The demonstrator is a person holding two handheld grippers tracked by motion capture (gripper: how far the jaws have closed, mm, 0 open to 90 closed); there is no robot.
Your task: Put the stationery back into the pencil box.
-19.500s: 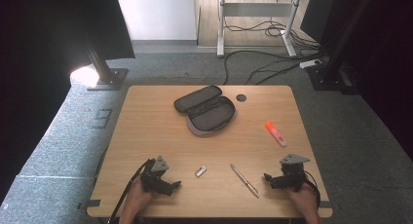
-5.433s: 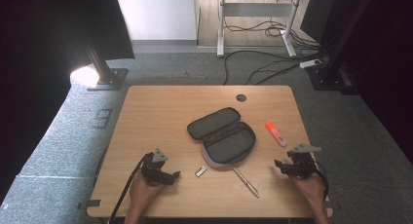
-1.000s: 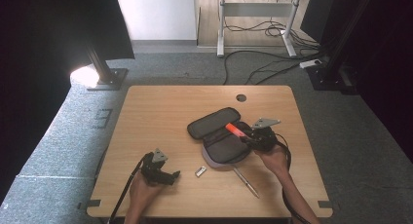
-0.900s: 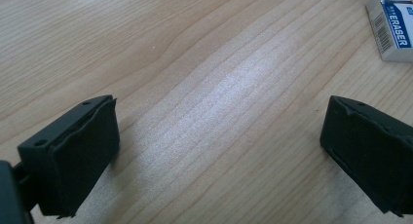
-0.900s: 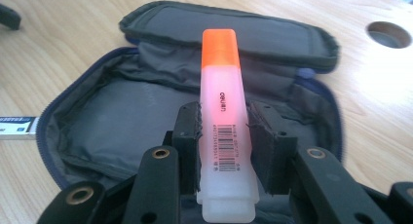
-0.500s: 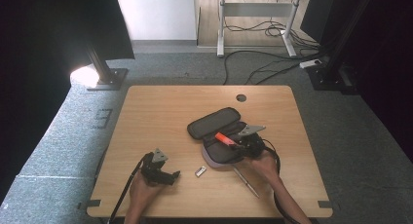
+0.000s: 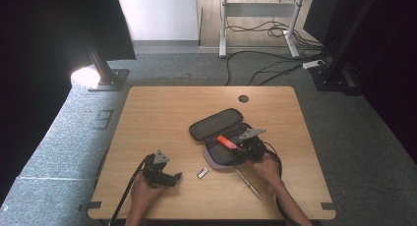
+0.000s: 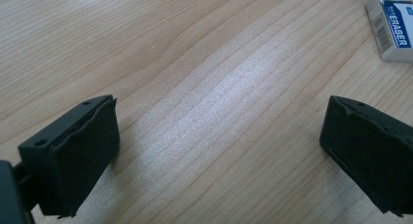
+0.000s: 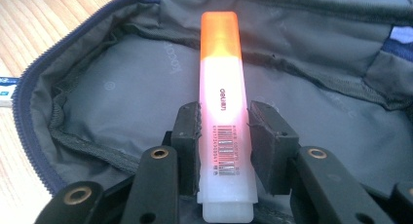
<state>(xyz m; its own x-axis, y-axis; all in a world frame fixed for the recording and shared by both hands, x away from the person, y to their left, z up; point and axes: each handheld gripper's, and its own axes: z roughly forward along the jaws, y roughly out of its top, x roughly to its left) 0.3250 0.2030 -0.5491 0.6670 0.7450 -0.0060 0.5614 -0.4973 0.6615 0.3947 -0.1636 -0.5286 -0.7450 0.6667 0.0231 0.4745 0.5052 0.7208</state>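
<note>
1. Your right gripper (image 7: 235, 146) sits just right of centre in the high view, over the open case (image 7: 216, 132). Its jaws pinch the highlighter (image 7: 226, 141).
2. In the right gripper view the highlighter (image 9: 223, 112) runs up the middle of the frame. Its orange cap is toward the top and its pale end pokes out at the bottom edge. Both pads (image 9: 187, 136) press on its sides, near the barcode.
3. In that view the case (image 9: 117, 87) lies spread behind the marker. Its grey lining takes up the middle and right, and its zipped rim curves down the left side. I cannot tell whether the marker touches the lining or hangs just above it.
4. In the high view the case lies open in two halves. The dark half reaches toward the upper left. The grey-rimmed half sits lower, under your right hand (image 7: 265, 169).
5. Your left gripper (image 7: 169, 177) rests on the table (image 7: 147, 113) at the lower left of the high view, well apart from the case. In the left gripper view its jaws stand spread wide, with bare wood between them.
6. The eraser (image 7: 202, 173) lies between your two hands in the high view. In the left gripper view it shows at the upper right corner (image 8: 395, 27).
7. A pen (image 7: 248, 183) lies on the table in the lower right of the high view, just beside your right hand.
</note>
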